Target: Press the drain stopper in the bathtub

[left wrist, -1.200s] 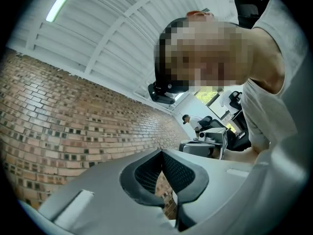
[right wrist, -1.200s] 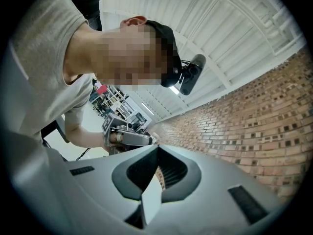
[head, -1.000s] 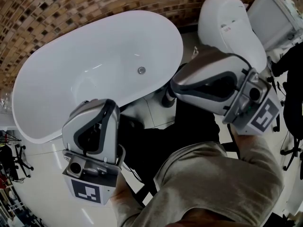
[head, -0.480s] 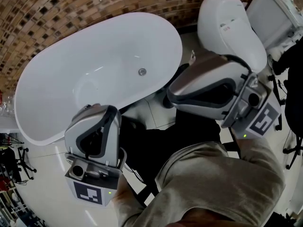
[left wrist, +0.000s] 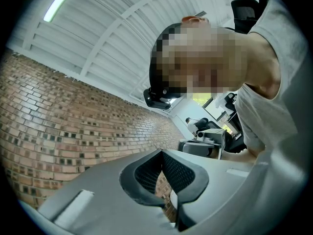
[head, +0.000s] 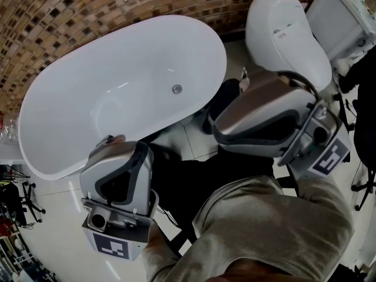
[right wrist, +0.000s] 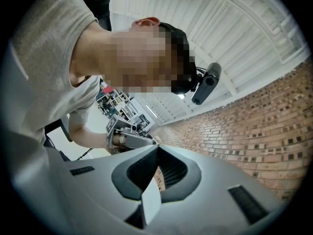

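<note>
The white oval bathtub (head: 70, 98) fills the upper left of the head view. Its round metal drain stopper (head: 177, 89) sits on the tub floor, untouched. My left gripper (head: 111, 141) is held near the tub's near rim, well short of the stopper. My right gripper (head: 218, 121) hovers outside the tub, right of its rim. Both point upward: the left gripper view shows the left gripper (left wrist: 162, 152) with jaw tips touching and nothing between them, and the right gripper view shows the right gripper (right wrist: 157, 148) the same way. Neither gripper view shows the tub.
A white toilet (head: 282, 34) and its cistern (head: 346, 16) stand at the upper right. A brick wall (head: 88, 10) runs behind the tub. The person's legs and a dark shoe (head: 226, 96) are beside the tub on the pale tiled floor (head: 53, 228).
The left gripper has drawn back from the tub toward the person. The right gripper has dropped slightly lower in the view. The stopper is unchanged.
</note>
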`<move>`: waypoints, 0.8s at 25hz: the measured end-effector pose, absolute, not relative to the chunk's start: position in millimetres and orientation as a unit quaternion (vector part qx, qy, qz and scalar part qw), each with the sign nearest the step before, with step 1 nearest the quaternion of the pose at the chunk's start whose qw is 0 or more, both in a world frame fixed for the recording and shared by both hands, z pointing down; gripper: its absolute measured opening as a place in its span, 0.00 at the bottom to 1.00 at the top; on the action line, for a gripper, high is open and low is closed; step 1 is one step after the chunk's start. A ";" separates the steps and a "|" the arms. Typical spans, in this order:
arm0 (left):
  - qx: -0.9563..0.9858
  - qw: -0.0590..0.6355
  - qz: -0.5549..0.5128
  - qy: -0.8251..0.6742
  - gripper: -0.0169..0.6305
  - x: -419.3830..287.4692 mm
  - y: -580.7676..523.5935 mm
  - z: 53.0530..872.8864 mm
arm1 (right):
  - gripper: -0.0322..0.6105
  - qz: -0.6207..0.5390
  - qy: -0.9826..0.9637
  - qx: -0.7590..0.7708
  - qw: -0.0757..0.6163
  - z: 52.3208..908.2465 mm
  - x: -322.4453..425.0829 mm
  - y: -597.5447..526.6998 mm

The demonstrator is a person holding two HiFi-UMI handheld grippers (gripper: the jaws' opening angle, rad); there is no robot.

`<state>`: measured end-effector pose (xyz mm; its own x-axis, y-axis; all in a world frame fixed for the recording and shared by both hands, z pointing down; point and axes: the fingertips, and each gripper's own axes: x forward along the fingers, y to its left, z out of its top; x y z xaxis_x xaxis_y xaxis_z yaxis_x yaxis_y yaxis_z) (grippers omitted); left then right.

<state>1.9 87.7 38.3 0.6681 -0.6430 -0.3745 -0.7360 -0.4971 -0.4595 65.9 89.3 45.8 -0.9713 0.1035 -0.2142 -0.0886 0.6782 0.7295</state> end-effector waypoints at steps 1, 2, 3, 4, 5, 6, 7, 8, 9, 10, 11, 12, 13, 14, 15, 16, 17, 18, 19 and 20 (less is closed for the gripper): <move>-0.861 0.305 0.077 0.399 0.04 2.1 88.7 37.4 | 0.05 0.404 0.907 0.004 0.120 45.2 66.1 90.6; -0.861 0.307 0.077 0.399 0.04 2.5 89.5 36.9 | 0.05 0.406 0.906 0.004 0.121 44.7 66.3 91.5; -0.860 0.308 0.077 0.398 0.04 2.9 90.0 36.6 | 0.05 0.408 0.905 0.004 0.121 44.5 66.7 92.3; -0.860 0.309 0.076 0.398 0.04 3.2 90.4 36.5 | 0.05 0.410 0.904 0.004 0.121 44.3 67.1 93.0; -0.860 0.310 0.076 0.398 0.04 3.5 90.8 36.4 | 0.05 0.412 0.903 0.004 0.122 43.9 67.6 93.9; -0.860 0.311 0.076 0.399 0.04 3.6 91.3 36.1 | 0.05 0.413 0.902 0.004 0.123 43.4 68.3 94.9; -0.859 0.311 0.077 0.399 0.04 3.6 91.9 35.8 | 0.05 0.415 0.901 0.004 0.124 42.7 69.0 95.9; -0.859 0.312 0.077 0.399 0.04 3.6 92.5 35.4 | 0.05 0.416 0.900 0.004 0.126 42.0 69.7 96.9; -0.858 0.313 0.077 0.399 0.04 3.6 93.0 35.2 | 0.05 0.418 0.900 0.004 0.127 41.5 70.3 97.8; -0.858 0.314 0.076 0.399 0.04 3.6 93.5 35.0 | 0.05 0.420 0.899 0.004 0.128 41.1 70.7 98.6; -0.858 0.314 0.076 0.399 0.04 3.6 93.9 34.8 | 0.05 0.421 0.898 0.004 0.128 40.8 71.0 99.2; -0.858 0.315 0.076 0.399 0.04 3.5 94.3 34.6 | 0.05 0.422 0.898 0.004 0.128 40.6 71.3 99.4; -0.857 0.316 0.076 0.400 0.04 3.2 94.5 34.3 | 0.05 0.422 0.897 0.004 0.128 40.5 71.3 99.4; -0.857 0.316 0.076 0.400 0.04 2.8 94.5 34.1 | 0.05 0.423 0.897 0.004 0.128 40.4 71.3 99.2; -0.857 0.316 0.076 0.401 0.04 2.5 94.3 33.9 | 0.05 0.423 0.897 0.004 0.127 40.4 71.1 98.7; -0.856 0.316 0.076 0.401 0.04 2.2 94.0 33.8 | 0.05 0.423 0.897 0.004 0.127 40.6 70.8 98.2; -0.856 0.316 0.076 0.401 0.04 2.0 93.7 33.7 | 0.05 0.423 0.897 0.003 0.127 40.8 70.6 97.6; -0.856 0.316 0.076 0.402 0.04 2.0 93.5 33.6 | 0.05 0.423 0.897 0.003 0.126 41.0 70.5 97.2; -0.856 0.316 0.076 0.402 0.04 1.9 93.5 33.5 | 0.05 0.423 0.897 0.003 0.125 41.2 70.4 96.8; -0.856 0.316 0.075 0.402 0.04 1.8 93.4 33.4 | 0.05 0.423 0.897 0.003 0.125 41.4 70.2 96.4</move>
